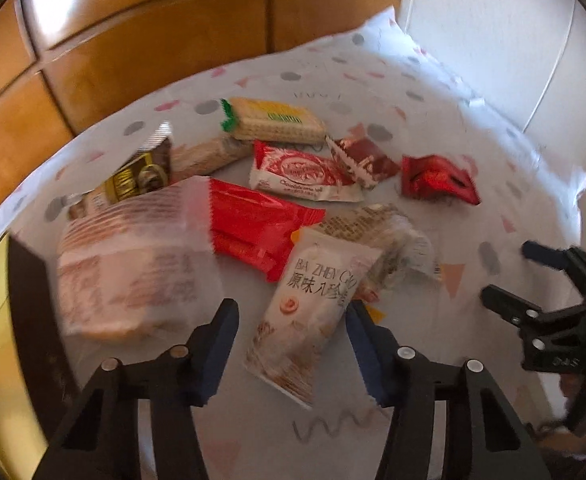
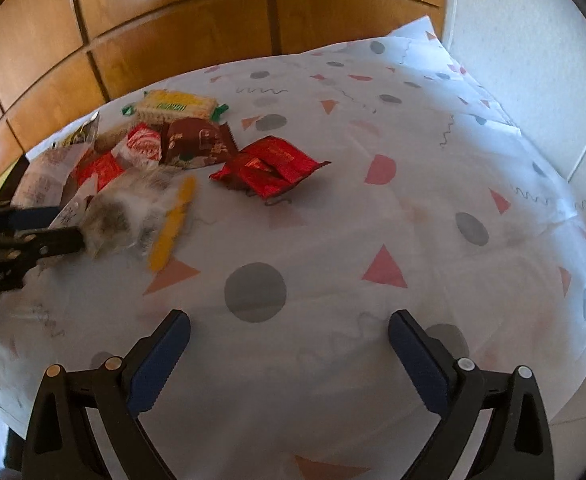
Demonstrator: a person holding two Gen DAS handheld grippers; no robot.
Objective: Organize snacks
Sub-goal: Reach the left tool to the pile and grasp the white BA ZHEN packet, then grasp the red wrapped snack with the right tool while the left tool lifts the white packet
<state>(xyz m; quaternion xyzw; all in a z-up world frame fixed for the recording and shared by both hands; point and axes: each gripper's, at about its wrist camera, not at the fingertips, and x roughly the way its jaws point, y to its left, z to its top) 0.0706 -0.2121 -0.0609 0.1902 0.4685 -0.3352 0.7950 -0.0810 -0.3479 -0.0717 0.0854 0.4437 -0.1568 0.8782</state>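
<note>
Several snack packets lie in a loose heap on a patterned white tablecloth [image 1: 373, 80]. My left gripper [image 1: 291, 308] is open and straddles the lower part of a white packet with Chinese print [image 1: 309, 312]. The right pad touches its edge, and the left pad stands clear of it. A red packet [image 1: 257, 228], a large clear pastry bag [image 1: 129, 260] and a clear printed packet [image 1: 385, 236] lie close around it. My right gripper [image 2: 289, 318] is open over bare cloth, with a crumpled red foil packet [image 2: 271, 170] well ahead of it.
Further back lie a cracker pack with green ends [image 1: 277, 122], a red-and-white roll packet [image 1: 301, 172], a brown packet [image 1: 369, 158] and a gold-brown packet [image 1: 137, 176]. Wooden panels [image 1: 153, 40] rise behind the table and a white wall [image 1: 493, 40] on the right.
</note>
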